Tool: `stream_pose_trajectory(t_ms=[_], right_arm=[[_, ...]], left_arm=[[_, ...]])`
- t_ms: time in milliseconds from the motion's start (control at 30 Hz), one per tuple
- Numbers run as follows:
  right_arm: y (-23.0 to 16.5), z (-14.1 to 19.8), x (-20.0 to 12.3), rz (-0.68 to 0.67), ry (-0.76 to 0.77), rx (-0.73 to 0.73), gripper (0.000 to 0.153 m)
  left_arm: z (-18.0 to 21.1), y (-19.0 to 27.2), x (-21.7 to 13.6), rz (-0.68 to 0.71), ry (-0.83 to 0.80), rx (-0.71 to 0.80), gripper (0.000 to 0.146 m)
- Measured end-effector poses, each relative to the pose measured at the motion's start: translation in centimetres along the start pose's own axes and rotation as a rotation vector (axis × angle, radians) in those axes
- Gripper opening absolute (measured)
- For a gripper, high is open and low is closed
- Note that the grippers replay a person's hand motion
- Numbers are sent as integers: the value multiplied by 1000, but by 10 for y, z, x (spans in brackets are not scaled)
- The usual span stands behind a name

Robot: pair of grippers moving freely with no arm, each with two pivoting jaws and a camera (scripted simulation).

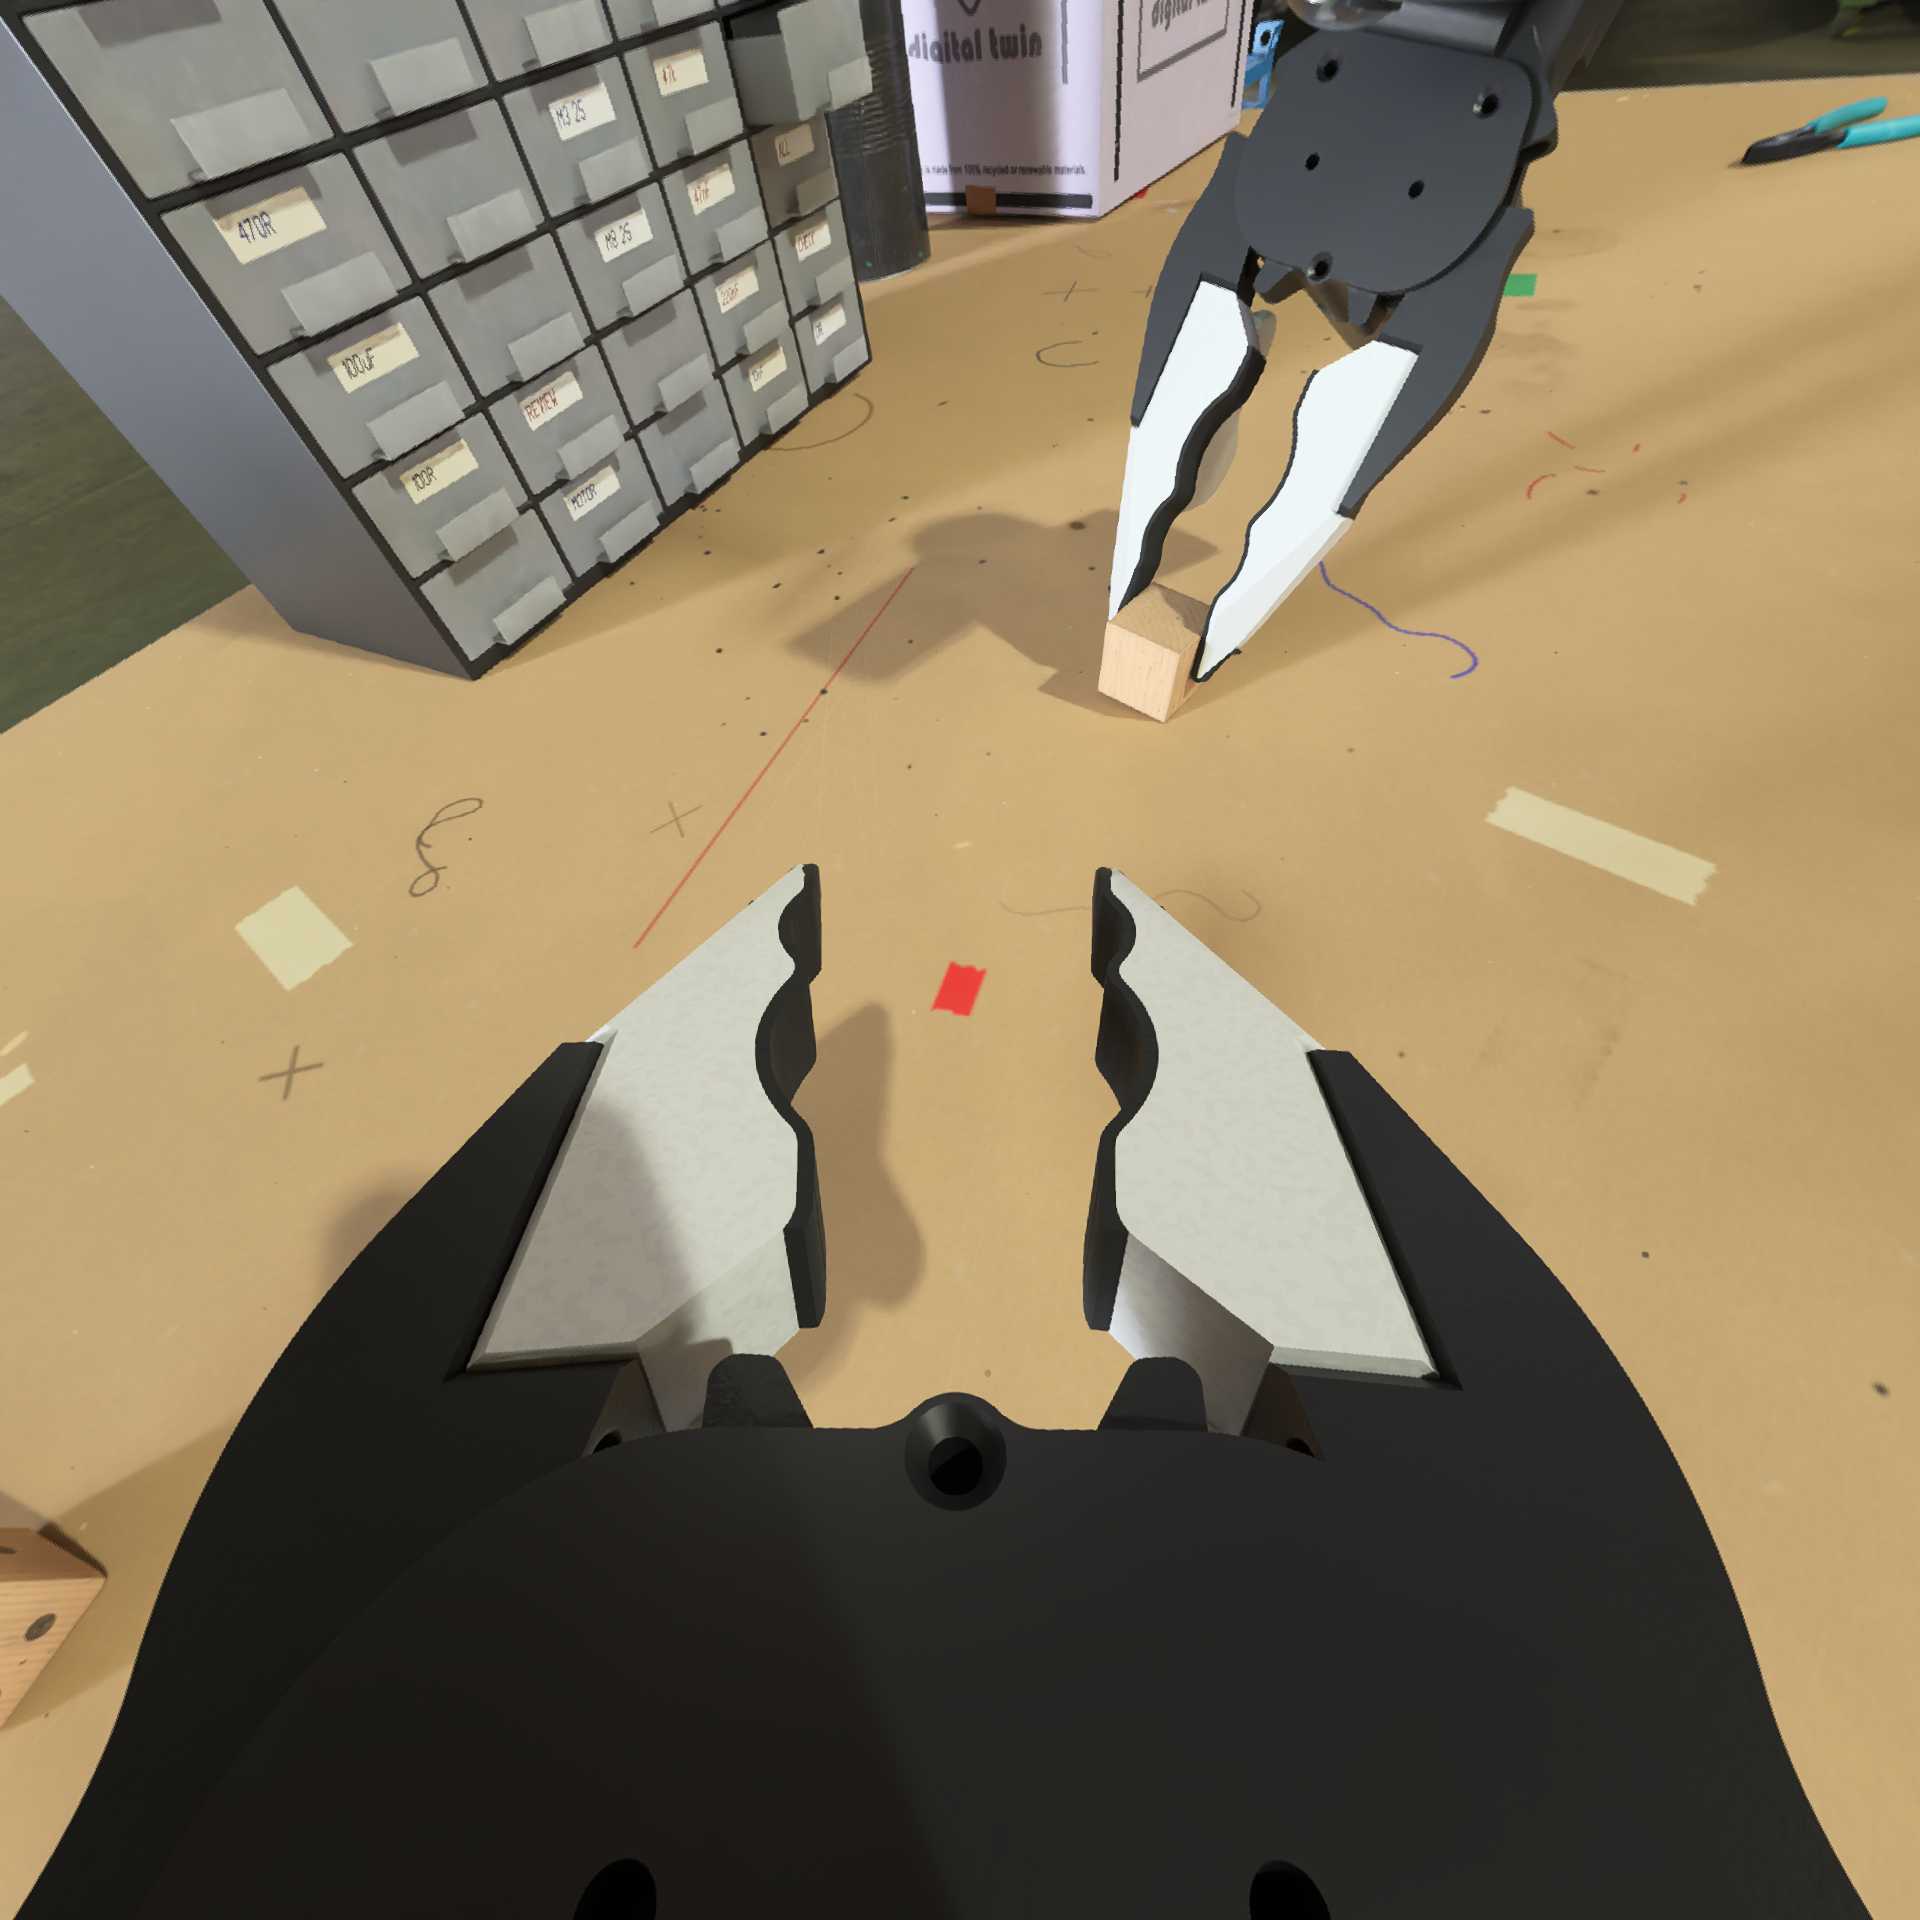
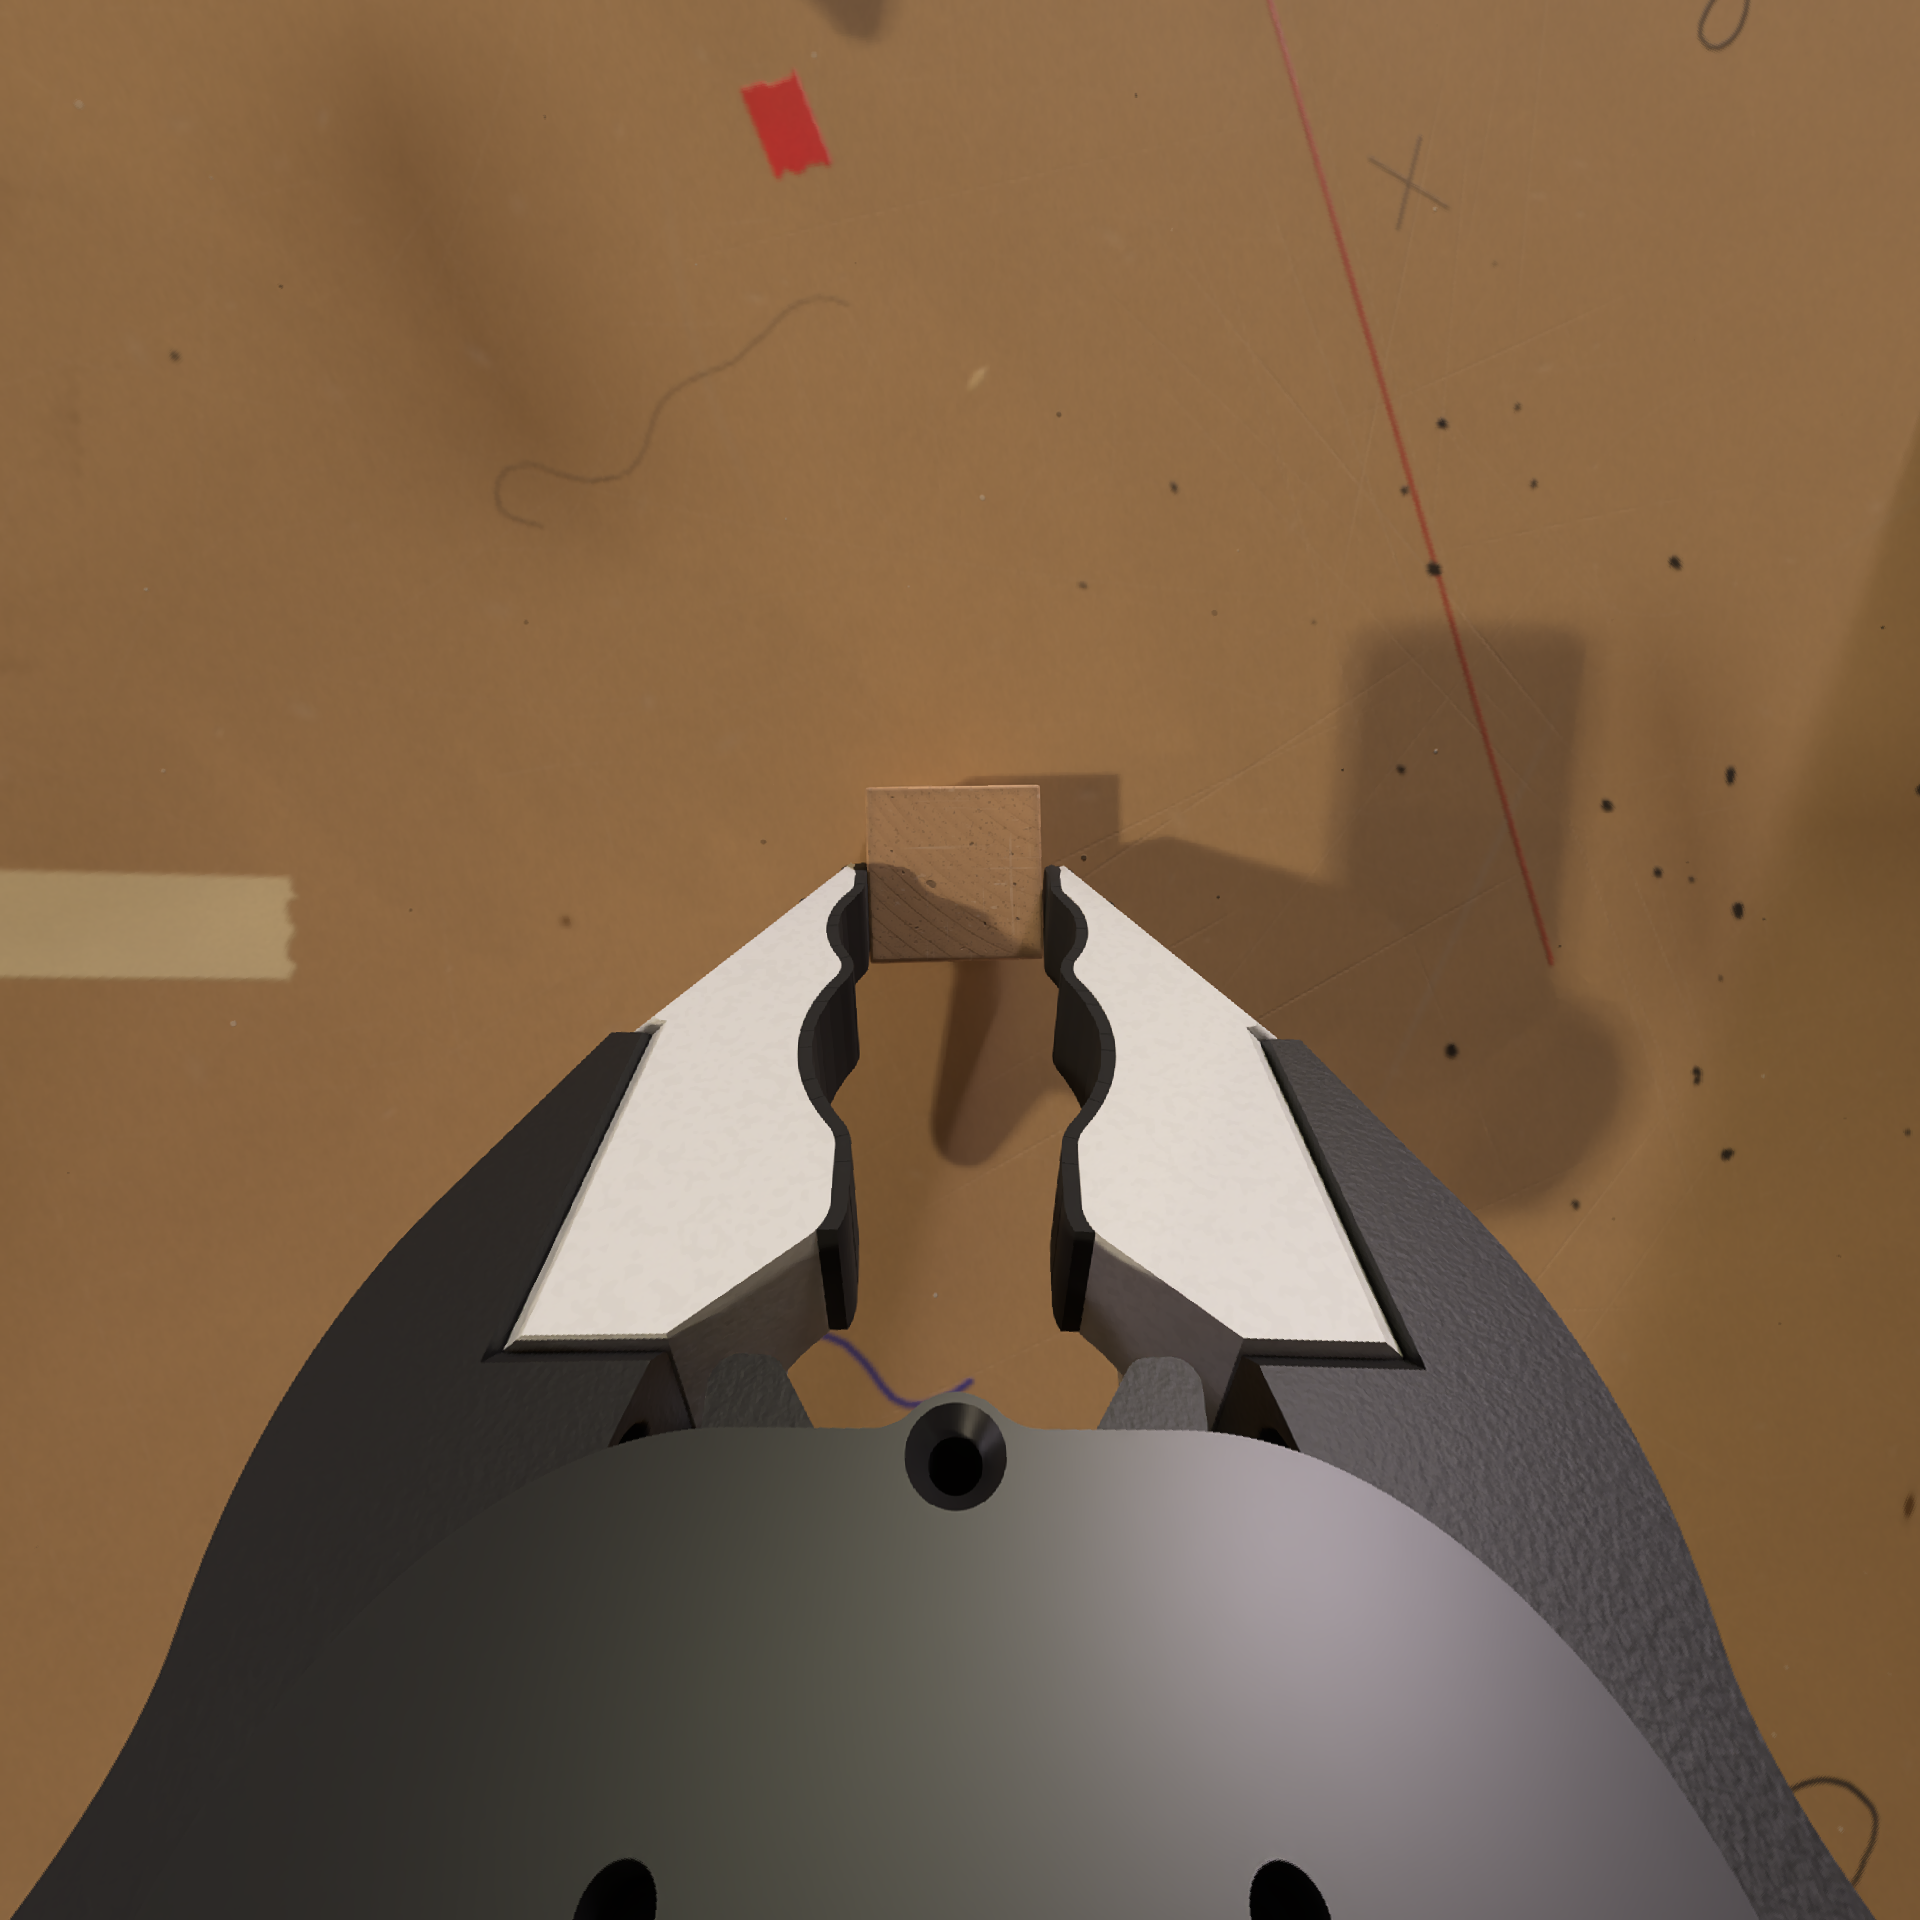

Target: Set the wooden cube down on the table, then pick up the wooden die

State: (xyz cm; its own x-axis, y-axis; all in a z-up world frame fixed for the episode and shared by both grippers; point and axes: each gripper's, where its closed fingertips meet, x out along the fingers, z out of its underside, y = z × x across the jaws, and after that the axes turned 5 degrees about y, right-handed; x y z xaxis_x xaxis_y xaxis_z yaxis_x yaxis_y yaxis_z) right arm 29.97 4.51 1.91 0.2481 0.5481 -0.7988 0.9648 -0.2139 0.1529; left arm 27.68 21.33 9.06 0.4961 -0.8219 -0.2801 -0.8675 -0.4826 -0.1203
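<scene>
The plain wooden cube [image 1: 1143,665] sits low on the brown table [image 1: 1351,935], its bottom edge at the surface. My right gripper [image 1: 1164,641] points steeply down and is shut on it, a fingertip on each side. In the right wrist view the cube [image 2: 954,862] sits between the two fingertips of the right gripper [image 2: 954,883]. The wooden die [image 1: 36,1621], with dark pips, lies at the lower left edge of the left wrist view, partly cut off. My left gripper [image 1: 954,883] is open and empty above the table, to the right of the die.
A grey drawer cabinet [image 1: 468,312] stands at the back left, with a dark cylinder [image 1: 883,187] and a white cardboard box [image 1: 1039,104] behind it. Teal pliers [image 1: 1839,130] lie at the far right. Red tape [image 1: 958,987] and beige tape [image 1: 1600,844] are stuck flat on the table.
</scene>
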Motion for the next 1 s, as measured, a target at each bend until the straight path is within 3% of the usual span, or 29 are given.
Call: stream_pose_trajectory(t_ms=[200,467,633,767,1000], right_arm=[[0,0,0,-10,12,15,33],[-4,-7,-16,-9,71,57,50],[-6,-8,-48,-2,217,132,51],[1,0,-71,56,313,159,51],[22,11,-105,170,473,287,49]], left_arm=[[0,2,0,9,-7,12,52],[-10,-8,-24,-19,-23,42,53],[-26,-51,-76,-130,-60,45,53],[-17,-97,-110,-226,-165,45,52],[22,-181,-122,-206,-326,147,50]])
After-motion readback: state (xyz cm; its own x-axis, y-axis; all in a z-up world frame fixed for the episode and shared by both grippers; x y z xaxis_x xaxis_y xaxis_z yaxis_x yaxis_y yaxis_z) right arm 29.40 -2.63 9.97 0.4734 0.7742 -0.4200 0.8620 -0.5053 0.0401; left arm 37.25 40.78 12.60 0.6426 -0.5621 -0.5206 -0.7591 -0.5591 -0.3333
